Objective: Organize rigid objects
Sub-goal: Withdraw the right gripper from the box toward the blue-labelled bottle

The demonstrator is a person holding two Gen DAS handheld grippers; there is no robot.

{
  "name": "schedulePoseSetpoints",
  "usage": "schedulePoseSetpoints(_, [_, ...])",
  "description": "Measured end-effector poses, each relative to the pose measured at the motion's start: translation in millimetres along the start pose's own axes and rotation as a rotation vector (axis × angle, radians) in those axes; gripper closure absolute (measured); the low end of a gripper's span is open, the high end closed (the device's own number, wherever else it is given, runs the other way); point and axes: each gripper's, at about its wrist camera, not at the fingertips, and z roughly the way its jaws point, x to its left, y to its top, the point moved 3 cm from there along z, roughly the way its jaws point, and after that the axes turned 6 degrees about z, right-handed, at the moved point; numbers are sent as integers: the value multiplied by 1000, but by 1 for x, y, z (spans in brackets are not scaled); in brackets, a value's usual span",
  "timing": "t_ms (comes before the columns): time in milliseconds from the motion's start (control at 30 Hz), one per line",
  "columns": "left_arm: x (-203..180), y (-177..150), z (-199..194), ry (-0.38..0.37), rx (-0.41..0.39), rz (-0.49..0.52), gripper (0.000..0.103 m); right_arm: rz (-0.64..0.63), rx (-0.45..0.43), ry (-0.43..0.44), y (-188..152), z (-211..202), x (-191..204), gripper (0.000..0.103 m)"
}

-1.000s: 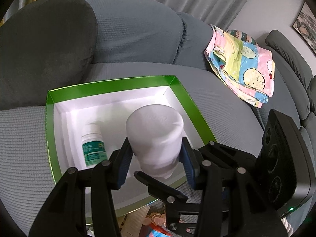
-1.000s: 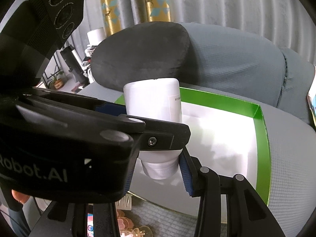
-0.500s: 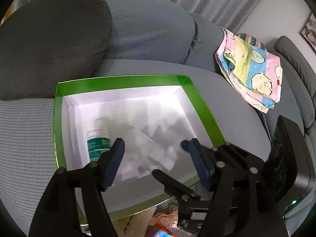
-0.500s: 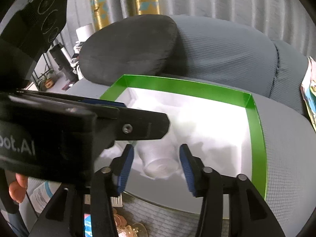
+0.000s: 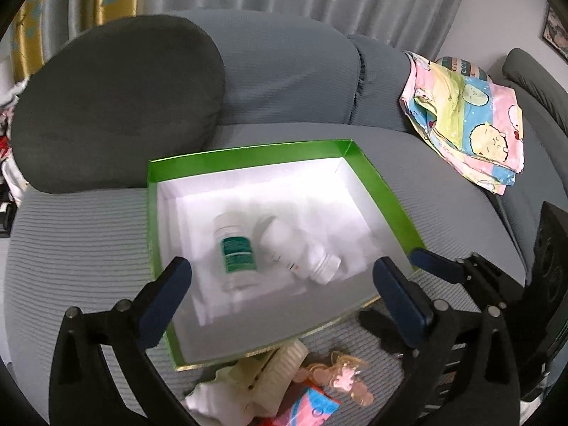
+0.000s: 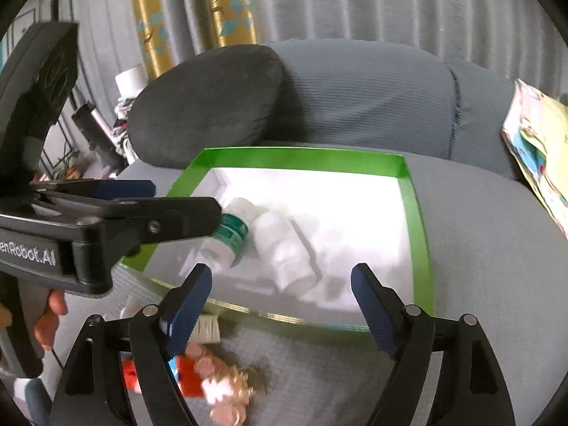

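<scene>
A green-rimmed box [image 5: 380, 191] [image 6: 415, 220] with a white inside rests on the grey sofa seat. Two bottles lie on their sides in it: a plain white bottle [image 5: 298, 252] [image 6: 284, 248] and, touching it on the left, a white bottle with a green label [image 5: 236, 252] [image 6: 230, 230]. My left gripper [image 5: 284, 280] hangs above the box's near edge, its jaws opening wide with nothing between them. My right gripper [image 6: 280, 284] is also opening and holds nothing. The left gripper's body [image 6: 106, 220] crosses the left of the right wrist view.
A dark cushion [image 5: 113, 103] leans on the sofa back behind the box. A folded cartoon-print cloth [image 5: 468, 120] lies at the right. In front of the box lie a white comb [image 5: 280, 365], pink trinkets [image 5: 340, 376] and a red packet [image 6: 191, 372]. A hand [image 6: 49, 319] shows lower left.
Both grippers held the white bottle above the box a second ago. They let go; it fell and now lies beside the green-label bottle. Both grippers opened and pulled back a little.
</scene>
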Motion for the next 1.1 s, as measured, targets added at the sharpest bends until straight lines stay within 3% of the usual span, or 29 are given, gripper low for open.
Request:
schedulePoseSetpoints(133, [-3, -10, -16, 10, -20, 4, 1, 6, -6, -32, -12, -19, 2, 20])
schedulePoseSetpoints(767, [-36, -62, -103, 75, -110, 68, 1, 29, -37, -4, -64, -102, 30, 19])
schedulePoseSetpoints(1100, [-24, -94, -130, 88, -103, 12, 1, 21, -27, 33, -90, -126, 48, 19])
